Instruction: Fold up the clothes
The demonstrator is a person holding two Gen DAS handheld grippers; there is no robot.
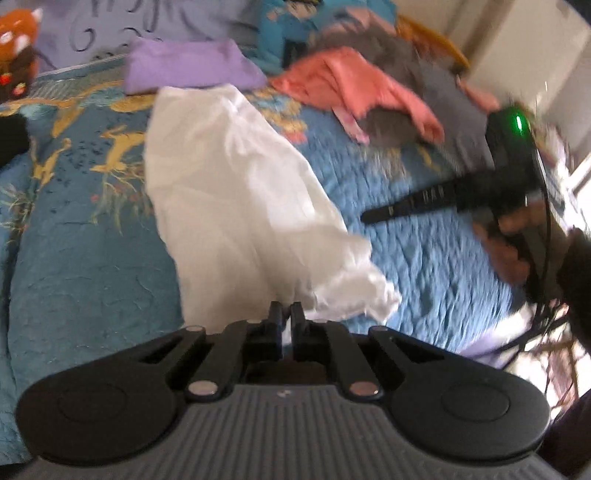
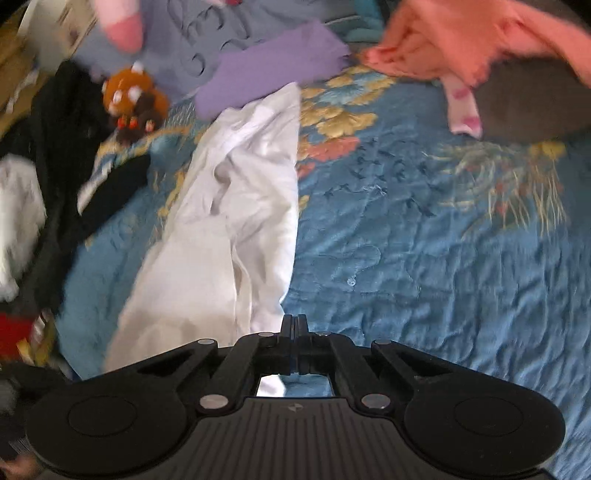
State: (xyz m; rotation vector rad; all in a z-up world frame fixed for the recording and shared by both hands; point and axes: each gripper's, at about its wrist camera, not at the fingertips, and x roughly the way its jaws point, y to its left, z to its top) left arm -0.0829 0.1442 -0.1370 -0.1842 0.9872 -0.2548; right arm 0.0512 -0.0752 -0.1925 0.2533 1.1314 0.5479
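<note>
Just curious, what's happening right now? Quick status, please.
Left gripper shut on white garment. Right gripper shut, pinching nothing visible. Garment lies long on the bed. Purple cloth touches its far end.

I can't read any text, label or number here. The dark swirls on the lilac pillow blur out, and my gripper bodies show only tiny, illegible marks.
</note>
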